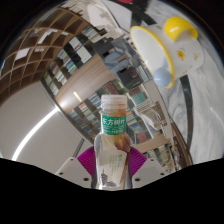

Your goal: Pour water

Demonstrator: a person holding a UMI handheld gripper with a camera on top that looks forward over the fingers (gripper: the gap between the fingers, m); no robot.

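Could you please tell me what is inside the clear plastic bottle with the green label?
The clear plastic bottle with the green label, held in the claw, shows pale brownish contents below the label. The green label covers the upper part, so the fill level cannot be seen.

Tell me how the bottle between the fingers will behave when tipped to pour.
The bottle looks like thin clear plastic, so it may give under a squeeze. Its smooth wall and glossy label could let it slip. The white cap seems still on, so nothing would pour until it is removed.
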